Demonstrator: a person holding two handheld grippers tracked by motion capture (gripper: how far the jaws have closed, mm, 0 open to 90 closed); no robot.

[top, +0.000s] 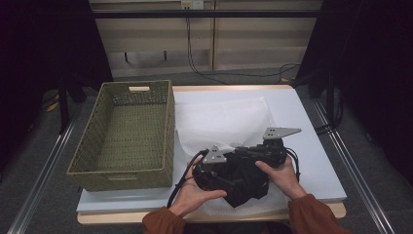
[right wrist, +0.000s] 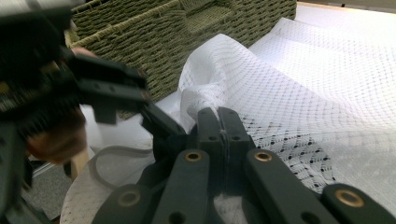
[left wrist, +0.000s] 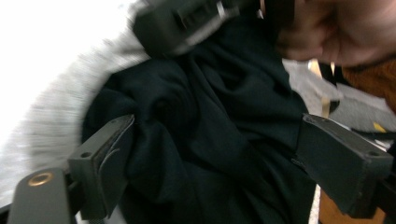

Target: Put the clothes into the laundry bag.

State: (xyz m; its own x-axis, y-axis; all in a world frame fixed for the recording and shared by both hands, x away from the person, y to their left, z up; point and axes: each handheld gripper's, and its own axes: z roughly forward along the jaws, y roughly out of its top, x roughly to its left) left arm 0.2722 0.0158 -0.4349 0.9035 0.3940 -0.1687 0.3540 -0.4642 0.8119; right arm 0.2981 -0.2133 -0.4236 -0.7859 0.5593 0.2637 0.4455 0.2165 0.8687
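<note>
A woven basket [top: 127, 134] stands at the left of the desk [top: 311, 146]. Beside it, near the front edge, the left gripper [left wrist: 215, 154] has its jaws spread wide around a bunched black cloth [left wrist: 210, 116], which lies on a white mesh bag [top: 219, 119]. The right gripper [right wrist: 225, 128] has its jaws pressed together, pinching the mesh bag's edge just beside the cloth.
</note>
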